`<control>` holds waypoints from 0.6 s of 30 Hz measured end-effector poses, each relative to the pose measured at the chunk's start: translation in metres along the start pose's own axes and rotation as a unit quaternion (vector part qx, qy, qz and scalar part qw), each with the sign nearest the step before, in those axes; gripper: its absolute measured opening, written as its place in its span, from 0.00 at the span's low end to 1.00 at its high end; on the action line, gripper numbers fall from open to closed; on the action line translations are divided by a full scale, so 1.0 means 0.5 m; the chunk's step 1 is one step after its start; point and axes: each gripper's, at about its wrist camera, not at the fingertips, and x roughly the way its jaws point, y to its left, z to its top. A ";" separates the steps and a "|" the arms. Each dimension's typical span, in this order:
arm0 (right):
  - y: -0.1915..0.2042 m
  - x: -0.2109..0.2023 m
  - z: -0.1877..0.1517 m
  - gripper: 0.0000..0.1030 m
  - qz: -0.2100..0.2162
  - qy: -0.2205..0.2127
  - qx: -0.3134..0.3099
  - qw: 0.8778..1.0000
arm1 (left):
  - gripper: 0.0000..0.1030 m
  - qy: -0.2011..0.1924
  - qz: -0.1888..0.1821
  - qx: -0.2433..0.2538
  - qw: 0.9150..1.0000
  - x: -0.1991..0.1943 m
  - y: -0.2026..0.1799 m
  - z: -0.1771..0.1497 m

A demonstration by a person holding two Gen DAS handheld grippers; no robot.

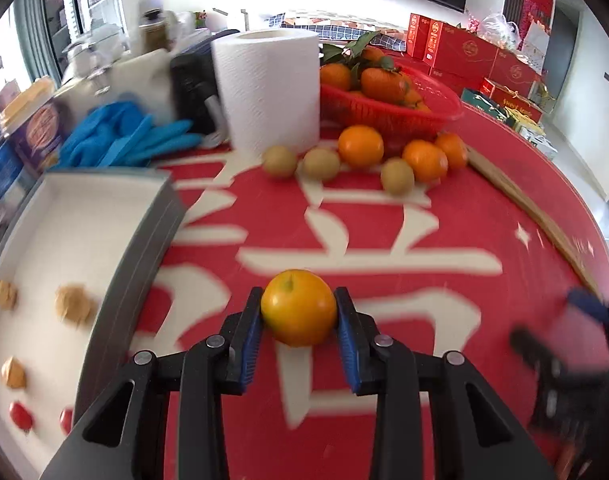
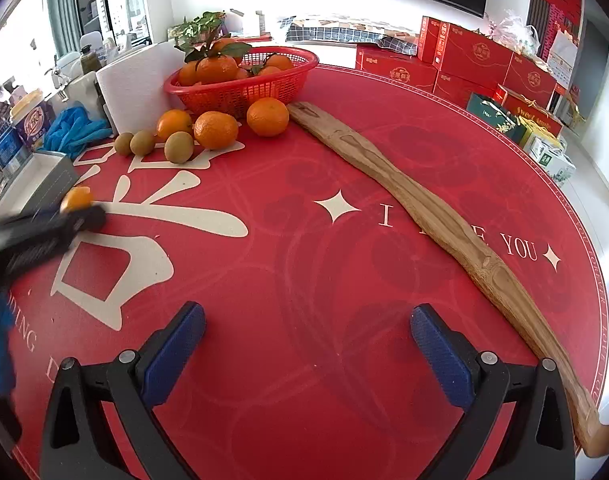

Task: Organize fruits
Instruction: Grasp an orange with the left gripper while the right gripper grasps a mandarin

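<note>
Left tongs pinching an orange by its sides, above the red tabletop, just right of the white tray. Right tongs spread wide, gripping nothing, low over bare red cloth.

Round, smooth peel between two narrow blue pads: contact only at the flanks, so likely to squirt forward or drop if the squeeze slackens or the wrist tilts. Left view smeared with blur, hinting at quick motion; a jerk near the tray's dark raised wall could knock the fruit loose. Once loose, a long roll across the flat cloth, maybe off the round edge.

Too hard a squeeze risks bruising or splitting the skin instead.

On the tray, printed fruit marks, some orange-brown, some red; wrong spot possible if released early. Cannot tell which mark suits this piece.

Farther back, more oranges and kiwis loose beside the red basket and paper roll; a careless sweep there could scatter them. Wooden stick lies well apart, unlikely trouble.
</note>
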 end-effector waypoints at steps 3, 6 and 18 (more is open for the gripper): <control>0.016 0.020 0.032 1.00 0.012 0.006 -0.007 1.000 | 0.36 -0.010 0.005 0.001 1.000 -0.021 0.016 -0.033; 0.031 0.047 0.086 1.00 0.054 0.004 0.005 0.999 | 0.36 -0.013 0.003 -0.006 1.000 -0.027 0.027 -0.039; 0.070 0.119 0.211 0.77 0.112 -0.006 0.076 0.991 | 0.36 -0.026 0.003 -0.008 1.000 -0.032 0.033 -0.057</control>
